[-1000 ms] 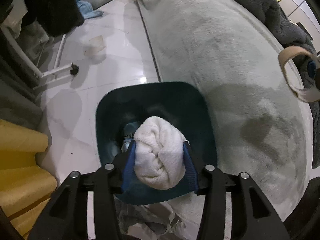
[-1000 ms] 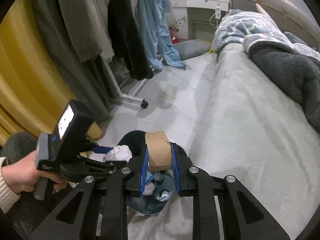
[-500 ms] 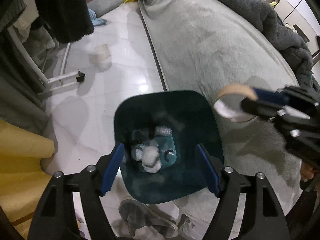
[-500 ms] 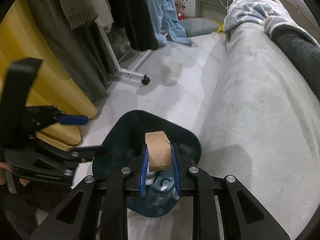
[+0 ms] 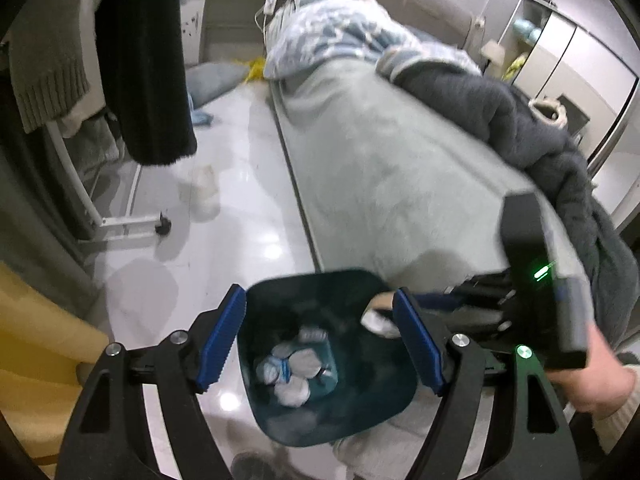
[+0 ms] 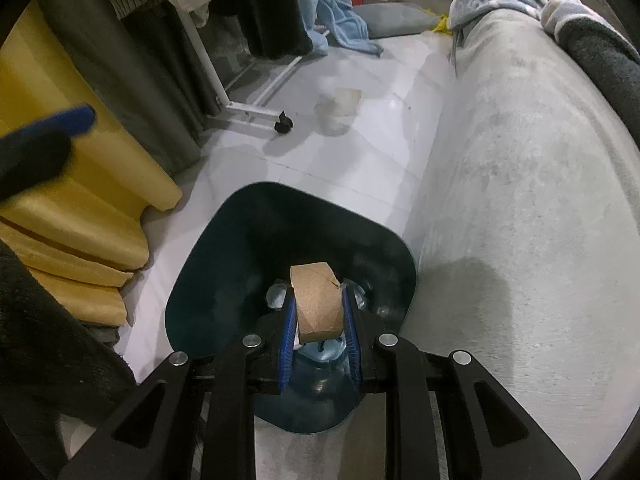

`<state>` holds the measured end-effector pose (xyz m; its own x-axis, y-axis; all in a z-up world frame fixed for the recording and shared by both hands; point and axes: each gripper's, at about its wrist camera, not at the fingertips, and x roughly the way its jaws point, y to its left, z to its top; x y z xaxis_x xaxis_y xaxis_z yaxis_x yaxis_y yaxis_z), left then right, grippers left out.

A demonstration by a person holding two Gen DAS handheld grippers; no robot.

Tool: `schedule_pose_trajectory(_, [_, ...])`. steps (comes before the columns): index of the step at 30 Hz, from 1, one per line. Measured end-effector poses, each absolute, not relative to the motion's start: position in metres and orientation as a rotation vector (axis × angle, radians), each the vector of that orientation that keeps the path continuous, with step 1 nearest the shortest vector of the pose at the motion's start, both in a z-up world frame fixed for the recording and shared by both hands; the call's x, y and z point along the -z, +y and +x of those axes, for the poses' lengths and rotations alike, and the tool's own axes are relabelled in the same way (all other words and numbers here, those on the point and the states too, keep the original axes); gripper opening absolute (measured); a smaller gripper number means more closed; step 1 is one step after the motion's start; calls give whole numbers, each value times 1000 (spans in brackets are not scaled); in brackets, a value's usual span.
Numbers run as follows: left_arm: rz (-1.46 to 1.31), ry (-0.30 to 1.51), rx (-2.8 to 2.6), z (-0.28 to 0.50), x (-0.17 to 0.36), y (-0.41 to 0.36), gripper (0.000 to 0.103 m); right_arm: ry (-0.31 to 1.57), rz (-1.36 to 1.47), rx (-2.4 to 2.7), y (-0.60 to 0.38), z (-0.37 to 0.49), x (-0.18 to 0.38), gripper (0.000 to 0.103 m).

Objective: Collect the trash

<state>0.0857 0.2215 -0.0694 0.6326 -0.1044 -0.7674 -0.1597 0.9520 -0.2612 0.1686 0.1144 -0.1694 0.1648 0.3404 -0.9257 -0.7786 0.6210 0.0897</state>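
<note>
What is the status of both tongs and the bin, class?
Left tongs open, empty, jaws just opened, above bin. Right tongs shut on cardboard roll, over bin mouth. Wads already in bin. Nothing in the way.

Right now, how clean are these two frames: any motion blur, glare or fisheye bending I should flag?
Left wrist view: motion blur softens the bed and the right gripper at the bin; ceiling lights glare on the glossy floor; fisheye curves the edges. Right wrist view: sharper, cardboard roll crisp, but the left gripper is a smear at left; dark vignette corners.
</note>
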Motion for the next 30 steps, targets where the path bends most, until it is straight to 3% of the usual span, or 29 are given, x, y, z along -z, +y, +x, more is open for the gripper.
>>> schedule_pose_trajectory(4, [-338,829,-34,82,54,224,75,1162,-469,-832,117,166,171,24])
schedule_pose_trajectory(7, [-330,786,-37,80,43,223,74,1165,-473,-829,119,167,169,37])
schedule_pose_trajectory(15, [-249,712,-51,79,21,206,73,1123,-434,-822,115,173,144,38])
schedule_pose_trajectory(23, [-176,612,-88,68,-3,193,75,982,-363,-757,79,180,90,50])
schedule_pose_trajectory(25, [-152,587,-89,65,-10,186,77,933,-342,-714,60,185,77,52])
schedule_pose_trajectory(30, [-112,530,-70,59,-25,164,92,843,-281,-625,22,180,53,59])
